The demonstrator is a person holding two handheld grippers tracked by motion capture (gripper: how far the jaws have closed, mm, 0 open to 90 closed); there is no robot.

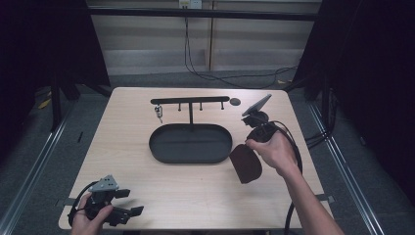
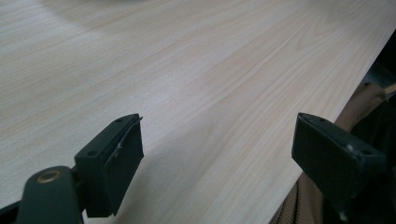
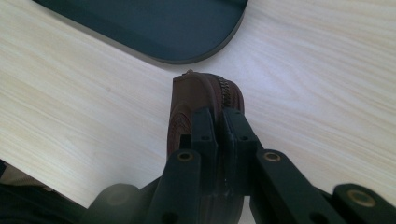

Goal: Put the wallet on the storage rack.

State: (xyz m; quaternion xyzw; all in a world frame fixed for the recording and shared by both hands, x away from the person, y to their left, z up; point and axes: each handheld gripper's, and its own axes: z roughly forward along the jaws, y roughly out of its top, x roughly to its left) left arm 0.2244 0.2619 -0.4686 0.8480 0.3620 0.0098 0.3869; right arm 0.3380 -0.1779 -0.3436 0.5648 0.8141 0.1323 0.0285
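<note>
Pinching a brown zippered pouch [image 3: 205, 100] between its two black jaws, the right gripper [image 3: 219, 126] is seen from its own camera with the pads pressed close together on the pouch's edge, the zipper running along the top of the pouch just above the jaw tips. In the high view the same pouch [image 1: 245, 163] is seen hanging below the right gripper [image 1: 250, 147], which is held by the person's right hand [image 1: 275, 151] over the right part of the table [image 1: 147, 196], just beside the right end of the black oval tray [image 1: 161, 152]. The pouch appears lifted clear of the tabletop, though contact at its lower end cannot be judged with certainty. Behind the tray a black T-shaped rack with small hooks [image 1: 190, 101] is stood upright, and a small metal item [image 1: 158, 113] is hung from a hook near its left end; a small dark disc [image 1: 235, 102] is laid on the table near the rack's right end. The left gripper [image 1: 128, 203] is held in the left hand [image 1: 88, 218] at the near left corner of the table, well apart from the pouch. In the left gripper view its jaws are spread wide with nothing between them, and bare wood grain is seen beyond them.
</note>
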